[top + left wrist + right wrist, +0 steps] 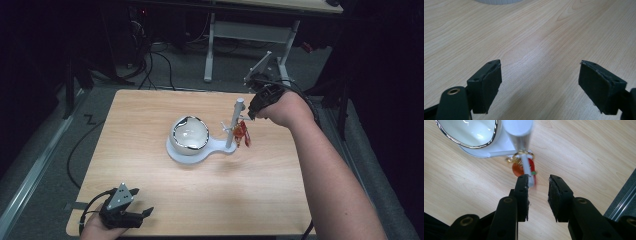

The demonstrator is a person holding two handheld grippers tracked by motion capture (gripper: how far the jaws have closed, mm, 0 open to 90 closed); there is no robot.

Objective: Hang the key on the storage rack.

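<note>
Left hand-held gripper (145, 214): rests at the near left corner of the counter (150, 190), held by a hand at the bottom edge; grey three-cornered plate on top. In the left gripper view its jaws stand spread wide, with bare wood grain between them and nothing gripped.

Counter: light wood top, rounded corners, dark floor and cables around it.

Bowl (190, 134): white, glossy, with a dark metallic rim; sits on the round end of the stand's base, near the middle of the counter.

Stand (233, 125): white, flat base with an upright post just right of the bowl; thin pegs stick out from the post.

Keychain (242, 135): red-orange charm on a gold ring, hanging from a peg on the right side of the post, above the counter. In the right gripper view it hangs just beyond the jaw tips, the peg running close by the left jaw.

Right hand-held gripper (252, 114): held just right of the post top, pointing down toward the keychain. Jaws part-way spread, pinching nothing.
</note>
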